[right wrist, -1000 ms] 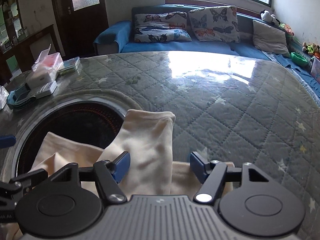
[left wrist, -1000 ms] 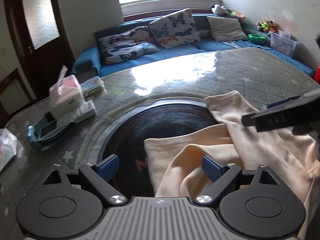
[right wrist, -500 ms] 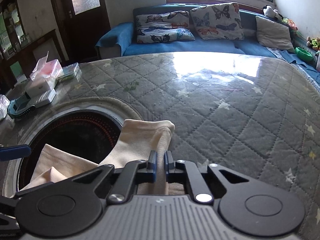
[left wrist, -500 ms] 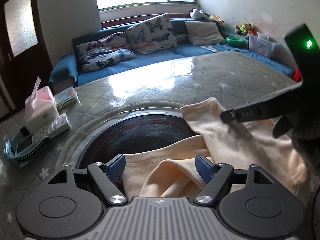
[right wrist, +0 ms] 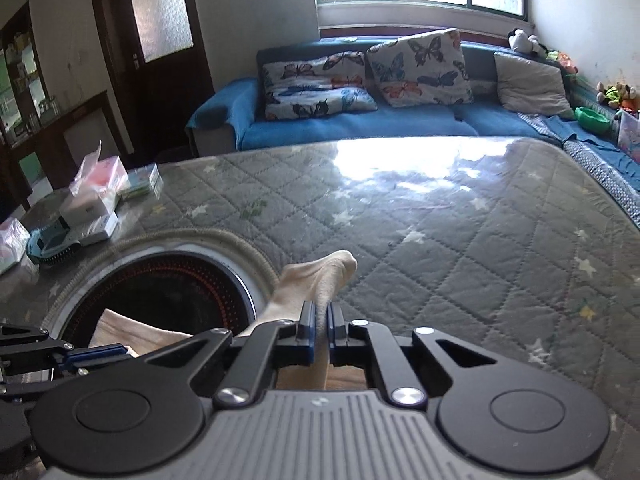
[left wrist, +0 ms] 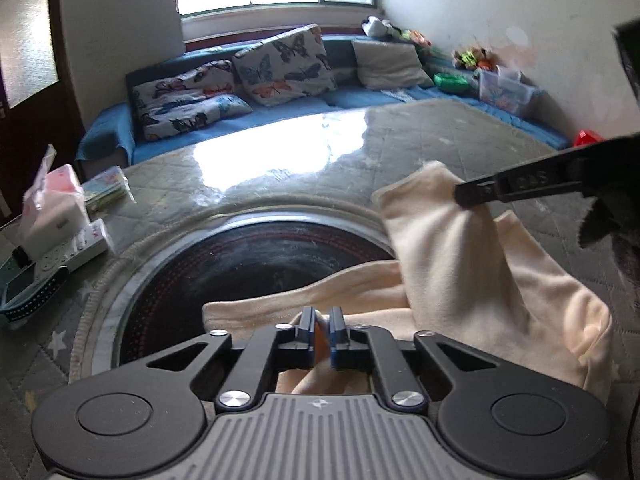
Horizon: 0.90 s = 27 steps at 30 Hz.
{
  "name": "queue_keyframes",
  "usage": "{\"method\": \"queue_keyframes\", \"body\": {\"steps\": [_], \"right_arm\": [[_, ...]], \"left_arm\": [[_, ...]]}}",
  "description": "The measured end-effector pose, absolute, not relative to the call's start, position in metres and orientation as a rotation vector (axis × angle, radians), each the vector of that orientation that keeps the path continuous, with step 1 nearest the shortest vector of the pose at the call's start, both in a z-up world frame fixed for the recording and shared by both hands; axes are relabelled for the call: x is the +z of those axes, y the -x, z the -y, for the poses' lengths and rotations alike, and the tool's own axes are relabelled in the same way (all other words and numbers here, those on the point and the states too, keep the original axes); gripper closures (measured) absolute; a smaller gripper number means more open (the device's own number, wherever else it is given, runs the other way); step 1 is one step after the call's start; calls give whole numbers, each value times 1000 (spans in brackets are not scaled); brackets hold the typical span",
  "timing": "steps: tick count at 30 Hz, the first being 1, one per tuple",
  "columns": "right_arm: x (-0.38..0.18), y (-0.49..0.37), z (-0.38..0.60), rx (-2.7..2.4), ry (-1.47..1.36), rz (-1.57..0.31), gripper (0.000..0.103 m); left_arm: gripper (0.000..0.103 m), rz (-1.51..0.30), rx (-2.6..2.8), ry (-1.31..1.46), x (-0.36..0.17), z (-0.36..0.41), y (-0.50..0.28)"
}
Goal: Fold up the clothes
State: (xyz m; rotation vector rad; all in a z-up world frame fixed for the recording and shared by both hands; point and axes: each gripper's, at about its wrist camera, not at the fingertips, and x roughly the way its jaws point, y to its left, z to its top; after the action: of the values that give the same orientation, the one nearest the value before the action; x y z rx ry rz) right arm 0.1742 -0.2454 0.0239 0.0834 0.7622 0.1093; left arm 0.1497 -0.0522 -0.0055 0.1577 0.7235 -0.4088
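A cream garment [left wrist: 472, 276] lies partly over the dark round inset [left wrist: 248, 268] of the quilted table. My left gripper [left wrist: 321, 336] is shut on a fold of its near edge. My right gripper [right wrist: 321, 334] is shut on another part of the garment [right wrist: 320, 280] and lifts it, so the cloth stands up in a peak. In the left wrist view the right gripper [left wrist: 464, 194] comes in from the right, pinching the raised cloth. In the right wrist view the left gripper [right wrist: 104, 350] shows at the lower left.
A tissue pack [left wrist: 52, 208], a remote [left wrist: 76, 252], a teal tray [left wrist: 28, 296] and a small box [left wrist: 106, 188] sit at the table's left edge. A blue sofa [right wrist: 360, 120] with butterfly cushions stands behind. The quilted table top [right wrist: 460, 240] stretches right.
Both grippers have shut on the garment, the right first, then the left. The right gripper has lifted its part of the cloth up off the table.
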Motion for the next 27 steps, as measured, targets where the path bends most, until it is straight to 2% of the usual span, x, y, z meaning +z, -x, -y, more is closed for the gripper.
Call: {"method": "queue_keyframes", "body": {"steps": [8,19,24,27], "right_arm": [[41,-143,272,46,-103,-694,99],[42,-99,323,-91,-98,-676,100],[28,-90,338,-119,-111,-727,100],[25,-92,334,-98,-118,-739,97]], "left_arm": [[101,-659,-339,-110,13,33,-136],[103,-666,-281,-93,16,-1,-128],[96,-728,-278,-166,4,7,-133],[80,-736,-275,-209,-4,14,-141]]}}
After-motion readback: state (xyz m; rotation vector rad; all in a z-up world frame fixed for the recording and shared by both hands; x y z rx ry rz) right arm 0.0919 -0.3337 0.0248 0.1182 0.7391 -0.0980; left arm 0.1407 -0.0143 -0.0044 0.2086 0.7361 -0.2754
